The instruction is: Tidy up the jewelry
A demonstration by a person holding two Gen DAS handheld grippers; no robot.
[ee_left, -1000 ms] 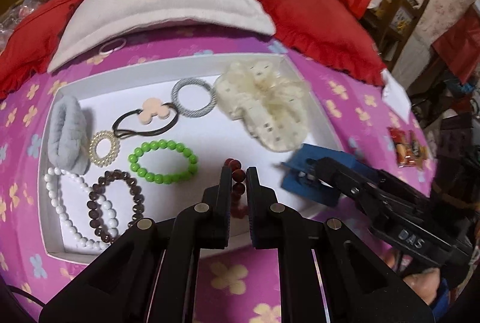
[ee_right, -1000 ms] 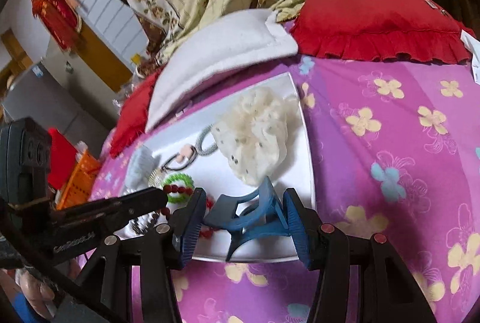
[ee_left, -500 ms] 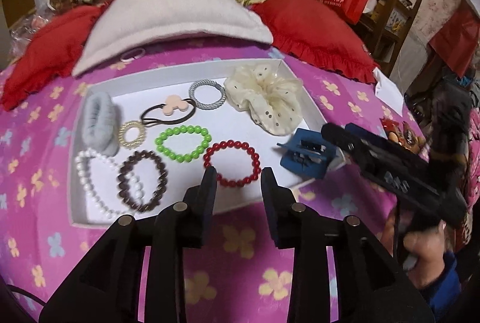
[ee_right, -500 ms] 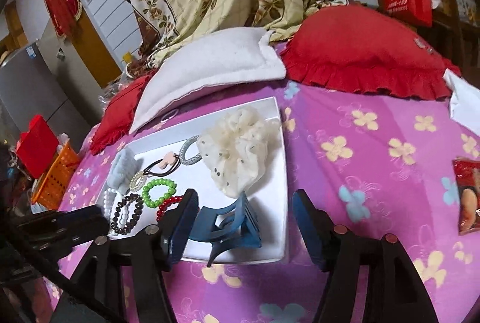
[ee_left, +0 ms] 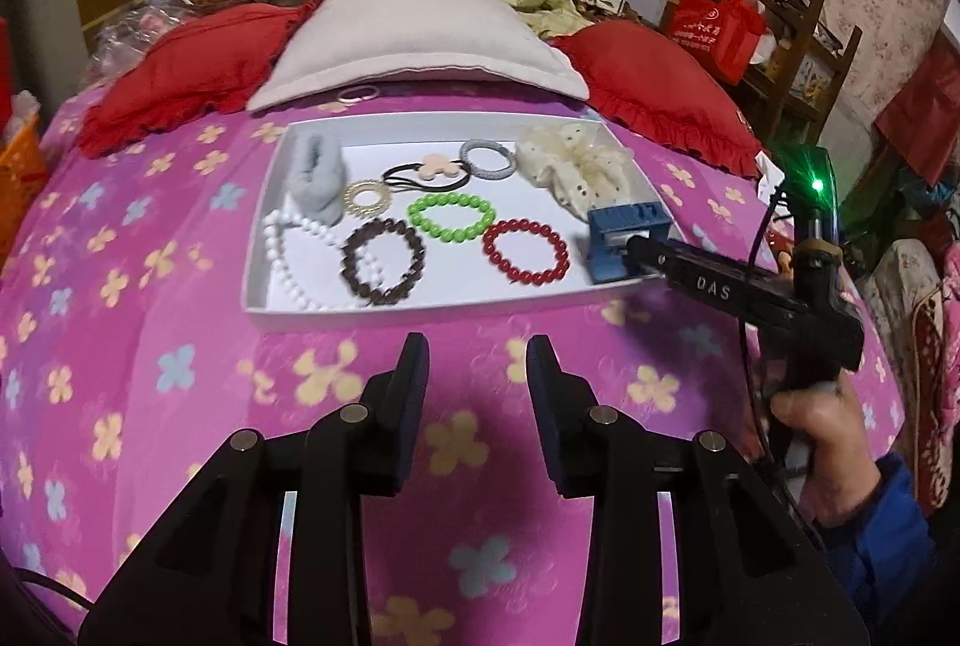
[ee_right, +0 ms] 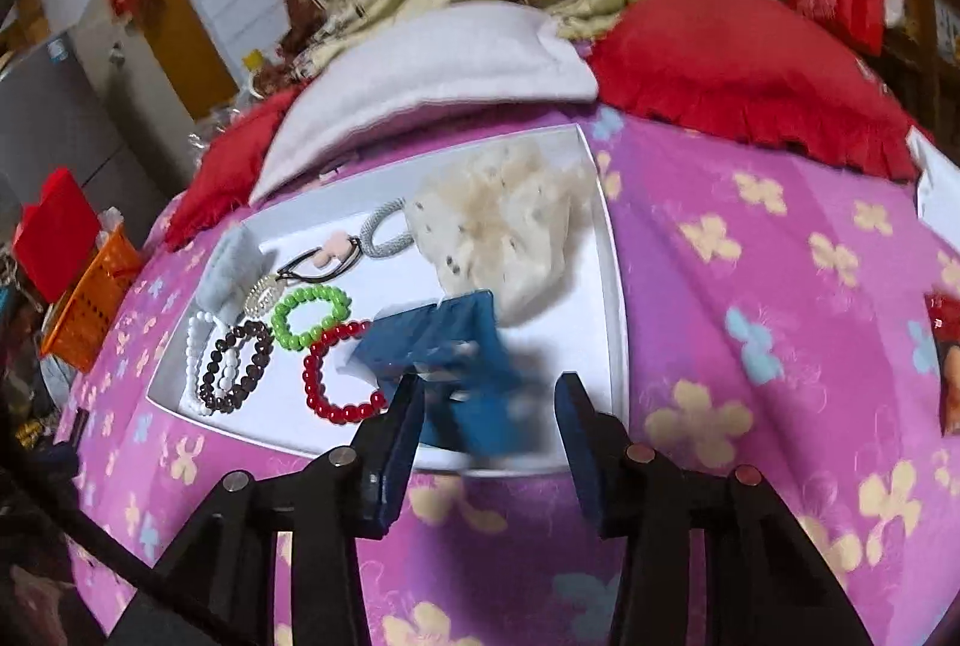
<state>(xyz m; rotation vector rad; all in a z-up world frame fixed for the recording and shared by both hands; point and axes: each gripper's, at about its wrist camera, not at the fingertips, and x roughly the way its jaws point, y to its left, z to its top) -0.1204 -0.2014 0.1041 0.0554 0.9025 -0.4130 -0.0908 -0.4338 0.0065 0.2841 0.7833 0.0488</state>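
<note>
A white tray (ee_left: 264, 256) on the pink flowered bedspread holds a red bead bracelet (ee_left: 525, 251), a green one (ee_left: 451, 217), a brown one (ee_left: 383, 260), a white bead necklace (ee_left: 288, 250), hair ties, a cream scrunchie (ee_left: 573, 166) and a blue hair claw (ee_left: 621, 241). My left gripper (ee_left: 477, 373) is open and empty, over the bedspread in front of the tray. My right gripper (ee_right: 487, 409) is open; the blue claw (ee_right: 456, 352) lies blurred in the tray's near right corner between its fingers, not gripped. The red bracelet (ee_right: 336, 376) lies left of it.
A white pillow (ee_left: 414, 39) and red cushions (ee_left: 198, 63) lie behind the tray. A loose ring (ee_left: 358, 92) sits on the bedspread by the pillow. An orange basket (ee_right: 90, 304) is at the left edge, snack packets (ee_right: 948, 364) at the right.
My left gripper let go of the red bracelet in the tray, opened and pulled back. My right gripper opened off the blue claw, which now lies in the tray, and drew back.
</note>
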